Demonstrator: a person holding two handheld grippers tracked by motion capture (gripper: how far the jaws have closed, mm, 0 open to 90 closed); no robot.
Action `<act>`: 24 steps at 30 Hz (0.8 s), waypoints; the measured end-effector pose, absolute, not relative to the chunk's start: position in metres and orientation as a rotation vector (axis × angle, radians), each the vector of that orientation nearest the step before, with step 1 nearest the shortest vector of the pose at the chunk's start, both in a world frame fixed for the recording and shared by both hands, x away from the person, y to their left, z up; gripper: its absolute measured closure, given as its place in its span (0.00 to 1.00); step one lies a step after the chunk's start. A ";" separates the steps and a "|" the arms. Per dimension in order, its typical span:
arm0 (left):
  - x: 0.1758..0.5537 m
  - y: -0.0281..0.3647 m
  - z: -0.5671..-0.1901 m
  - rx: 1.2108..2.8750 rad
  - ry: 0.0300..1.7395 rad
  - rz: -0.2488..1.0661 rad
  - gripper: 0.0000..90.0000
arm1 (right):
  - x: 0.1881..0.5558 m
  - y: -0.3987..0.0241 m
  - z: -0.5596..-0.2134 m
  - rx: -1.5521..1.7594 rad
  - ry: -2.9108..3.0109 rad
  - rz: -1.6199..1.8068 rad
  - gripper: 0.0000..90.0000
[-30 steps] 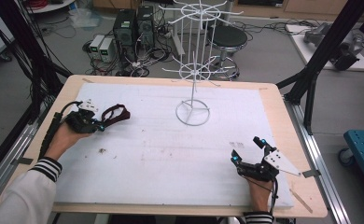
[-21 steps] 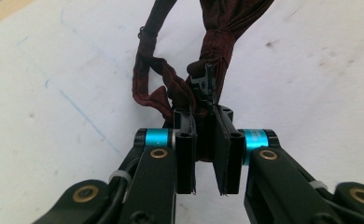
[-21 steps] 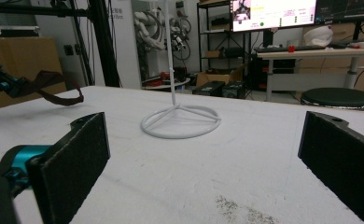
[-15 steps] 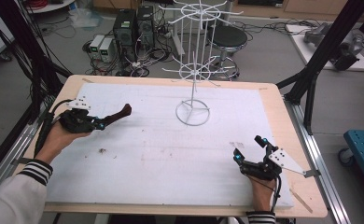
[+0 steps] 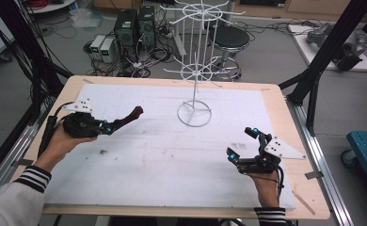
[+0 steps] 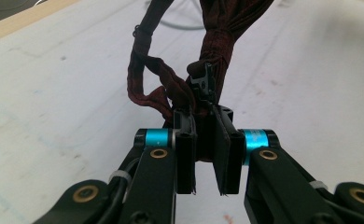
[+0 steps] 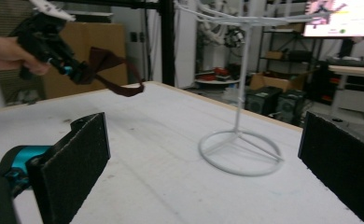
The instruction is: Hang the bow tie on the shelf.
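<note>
Scrunchie (image 6: pixel 171 88): dark maroon fabric hair tie, gathered and wrinkled, twisted into a soft loop with a thicker bunched strand rising above it; held clear of the table in the left hand-held gripper, over the left part of the white sheet.
Scrunchie in the high view (image 5: pixel 127 117): a short dark reddish strip sticking out from the jaw tips toward the stand, lifted off the surface.
Left hand-held gripper (image 6: pixel 207 135): black body with turquoise rings and brass-coloured screws; its two flat black pads are drawn in close and pinch a fold of the scrunchie at their tips.
Left hand (image 5: pixel 61 143): wrapped round the gripper's body, with a black-and-white striped cuff behind it.
Right hand-held gripper (image 5: pixel 246 143): same black build with a grey three-cornered plate on top; jaws spread wide apart, nothing between them, near the front right of the table.
Right gripper's pads (image 7: pixel 77 163): rectangular, coated in a rough, grainy black foam.
Wire stand (image 5: pixel 194 89): thin white metal rod rising from a round ring base with three spokes, carrying tiers of radiating wire arms; upright at the table's far middle, well apart from both grippers.
Table (image 5: pixel 275 99): pale wooden top with rounded corners, covered by a matt white sheet with faint marks and small dark specks.
</note>
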State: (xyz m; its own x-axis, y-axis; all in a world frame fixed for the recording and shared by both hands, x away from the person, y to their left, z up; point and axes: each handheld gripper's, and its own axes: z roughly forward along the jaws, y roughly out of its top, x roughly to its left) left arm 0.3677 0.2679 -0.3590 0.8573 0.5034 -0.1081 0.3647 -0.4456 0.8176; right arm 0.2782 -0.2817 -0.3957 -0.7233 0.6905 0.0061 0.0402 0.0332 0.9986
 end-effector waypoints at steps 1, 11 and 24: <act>0.367 0.265 -0.359 2.080 0.619 0.177 0.89 | 0.279 -0.279 -0.393 0.723 1.848 1.742 0.02; 0.362 0.237 -0.351 2.081 0.535 0.125 0.89 | 0.287 -0.258 -0.373 0.543 2.017 1.738 0.02; 0.353 0.184 -0.341 2.083 0.421 0.035 0.89 | 0.298 -0.224 -0.348 0.408 2.136 1.788 0.02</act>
